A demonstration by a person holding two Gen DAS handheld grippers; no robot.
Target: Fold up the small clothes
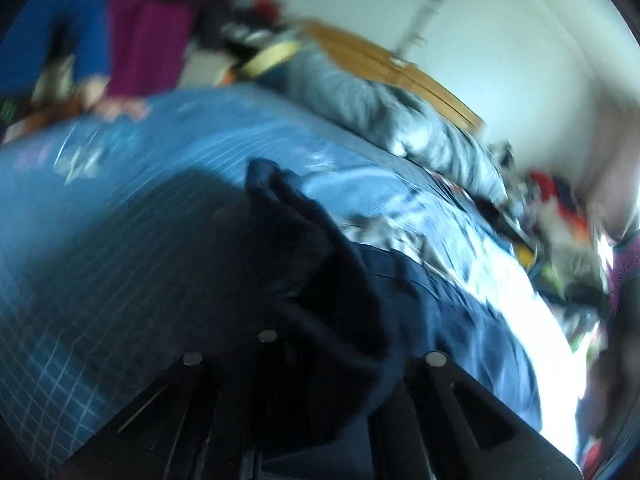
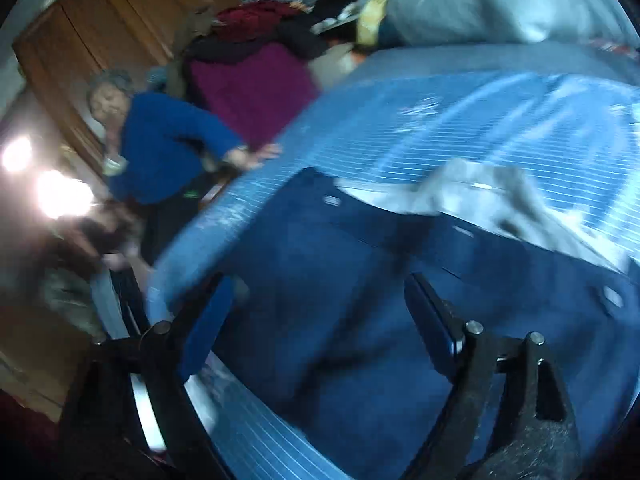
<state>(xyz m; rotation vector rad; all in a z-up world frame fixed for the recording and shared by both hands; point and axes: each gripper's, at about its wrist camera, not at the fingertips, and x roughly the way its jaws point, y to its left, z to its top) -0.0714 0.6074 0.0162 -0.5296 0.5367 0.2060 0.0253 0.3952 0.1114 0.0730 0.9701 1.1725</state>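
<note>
A dark blue garment point(image 2: 340, 260) lies spread on the blue striped bed sheet point(image 2: 460, 120). My right gripper point(image 2: 320, 312) hovers over its near part, open, with the fingers wide apart and nothing between them. In the left wrist view a bunched fold of the same dark blue garment point(image 1: 304, 248) rises between the fingers of my left gripper point(image 1: 344, 344), which looks shut on it; the cloth hides the fingertips. A crumpled grey-white cloth point(image 2: 480, 188) lies on the garment's far edge. Both views are motion-blurred.
A person in a blue top point(image 2: 168, 148) stands beside the bed with a hand point(image 2: 256, 154) on its edge. A grey blanket point(image 2: 480, 0) lies at the far end of the bed. A pile of clothes point(image 2: 280, 20) and a wooden wardrobe point(image 2: 100, 20) stand behind.
</note>
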